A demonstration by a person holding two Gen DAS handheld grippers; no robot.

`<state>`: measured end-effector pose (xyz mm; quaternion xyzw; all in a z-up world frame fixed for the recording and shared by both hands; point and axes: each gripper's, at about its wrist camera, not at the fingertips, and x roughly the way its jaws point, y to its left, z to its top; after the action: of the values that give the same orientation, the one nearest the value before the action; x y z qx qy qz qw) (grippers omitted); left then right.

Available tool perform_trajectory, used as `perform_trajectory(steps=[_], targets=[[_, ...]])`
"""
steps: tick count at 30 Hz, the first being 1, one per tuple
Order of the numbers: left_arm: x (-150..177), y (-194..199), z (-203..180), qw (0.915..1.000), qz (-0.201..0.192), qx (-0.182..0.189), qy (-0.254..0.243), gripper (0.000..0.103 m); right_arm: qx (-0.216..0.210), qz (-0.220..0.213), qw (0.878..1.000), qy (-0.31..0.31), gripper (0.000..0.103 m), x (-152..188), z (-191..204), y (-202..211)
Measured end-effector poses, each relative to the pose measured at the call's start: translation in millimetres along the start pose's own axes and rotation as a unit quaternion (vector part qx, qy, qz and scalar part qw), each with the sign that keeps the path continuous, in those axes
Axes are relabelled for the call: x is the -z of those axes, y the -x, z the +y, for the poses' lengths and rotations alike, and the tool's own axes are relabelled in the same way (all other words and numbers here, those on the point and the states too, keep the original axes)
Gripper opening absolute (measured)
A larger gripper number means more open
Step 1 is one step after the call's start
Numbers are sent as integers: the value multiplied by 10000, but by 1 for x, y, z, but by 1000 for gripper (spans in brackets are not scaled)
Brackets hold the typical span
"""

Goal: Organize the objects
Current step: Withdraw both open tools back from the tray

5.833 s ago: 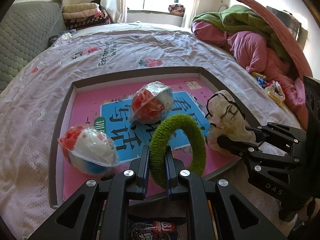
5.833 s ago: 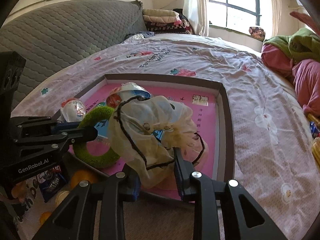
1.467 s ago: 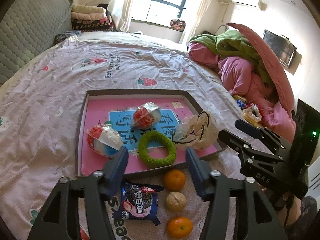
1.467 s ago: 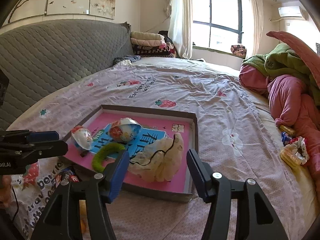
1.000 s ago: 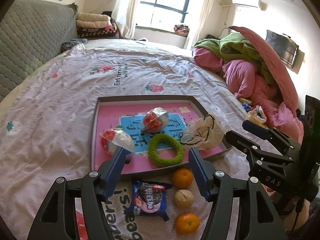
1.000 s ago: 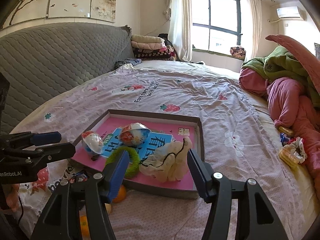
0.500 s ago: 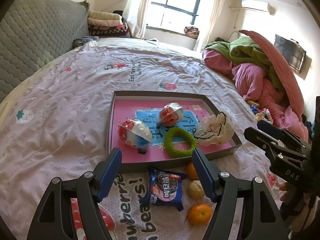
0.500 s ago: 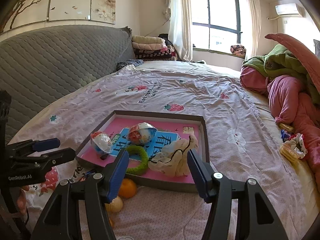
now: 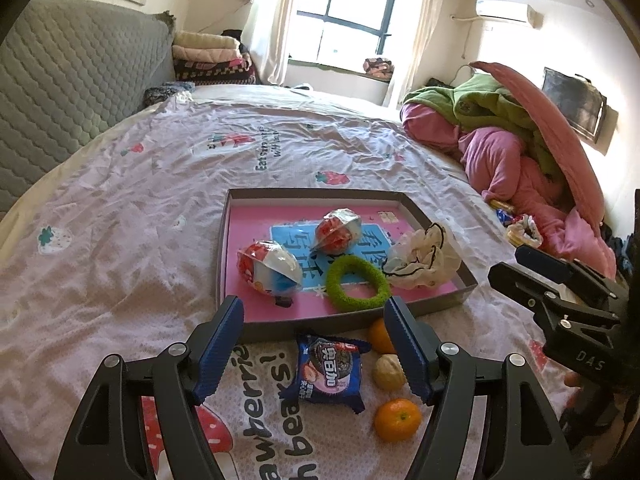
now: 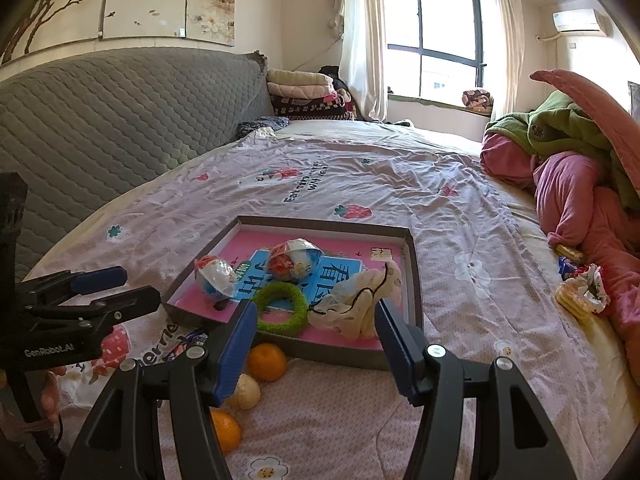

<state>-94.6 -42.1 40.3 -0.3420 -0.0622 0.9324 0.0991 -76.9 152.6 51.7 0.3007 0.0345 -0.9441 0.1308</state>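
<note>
Both tools gape empty: the left tool (image 9: 312, 340) above the snack pack (image 9: 329, 372), the right tool (image 10: 314, 344) near the tray (image 10: 414, 280). In the tray, near the bed's (image 9: 120, 220) front edge, lie two eggs, a green ring (image 9: 357, 284) and a cloth (image 9: 420, 258).

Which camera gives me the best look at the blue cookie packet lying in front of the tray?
The left wrist view: the cookie packet lies whole and unobstructed. In the right wrist view only a sliver shows beside the right gripper's finger.

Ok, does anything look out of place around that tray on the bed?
Yes. Two oranges, a walnut and a cookie packet lie loose on the sheet in front of the tray, not inside it.
</note>
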Motion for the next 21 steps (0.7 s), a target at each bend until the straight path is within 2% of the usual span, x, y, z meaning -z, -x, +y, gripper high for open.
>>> perform_trajectory(steps=[21], targets=[[21,3,4,9998,148,-147,-66,74,-89,85,9999,117,61,14,20,20]])
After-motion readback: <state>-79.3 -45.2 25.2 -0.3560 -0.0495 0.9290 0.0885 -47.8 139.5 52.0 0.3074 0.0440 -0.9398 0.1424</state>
